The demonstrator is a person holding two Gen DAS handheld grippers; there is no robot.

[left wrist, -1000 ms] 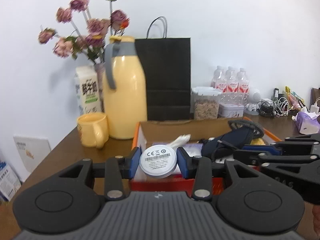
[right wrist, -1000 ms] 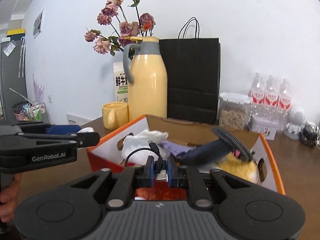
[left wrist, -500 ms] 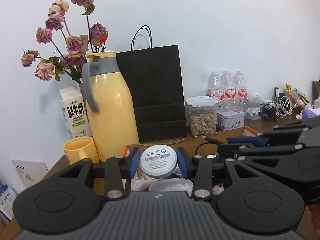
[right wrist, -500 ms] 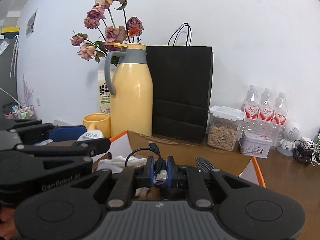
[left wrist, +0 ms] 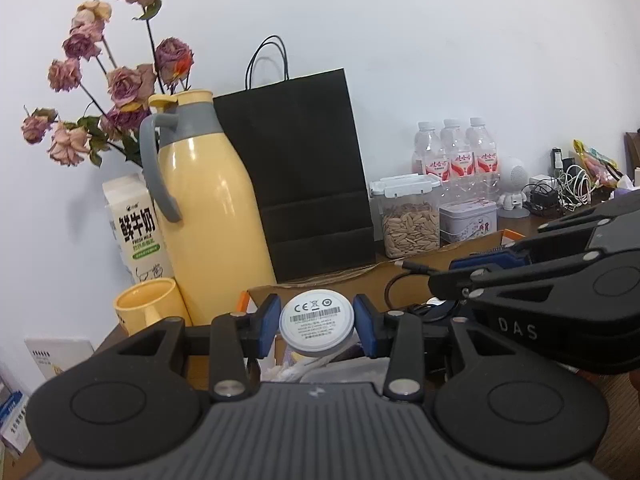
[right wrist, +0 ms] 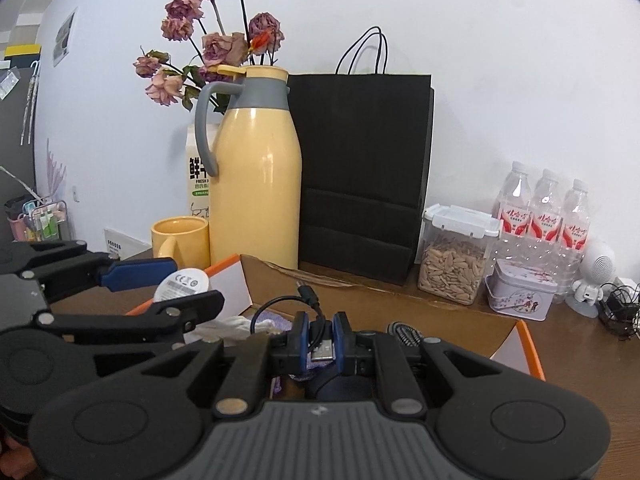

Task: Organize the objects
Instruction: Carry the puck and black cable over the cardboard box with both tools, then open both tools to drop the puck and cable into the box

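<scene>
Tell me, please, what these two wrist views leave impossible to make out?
- Cardboard box contents: both views, mostly hidden behind the gripper bodies.
- White puck in the left gripper: label print too small to read.
- USB cable in the right gripper: where its loop runs is hidden.
- Milk carton: right view, half behind the yellow thermos.

In front of me is a brown wooden desk point(right wrist: 576, 344) set against the white wall. I take the black paper bag point(right wrist: 362, 172) as my marker: it stands upright at the back. Just left of it stands the yellow thermos jug point(right wrist: 260, 168), with a yellow mug point(right wrist: 182, 240) and a milk carton point(left wrist: 136, 228) further left. Right of the bag sit a clear seed container point(right wrist: 454, 260), a small tin point(right wrist: 520, 294), three water bottles point(right wrist: 546, 208) and a tangle of cables point(left wrist: 560, 192). Before the bag lies an open orange-edged cardboard box point(right wrist: 400, 300).
</scene>
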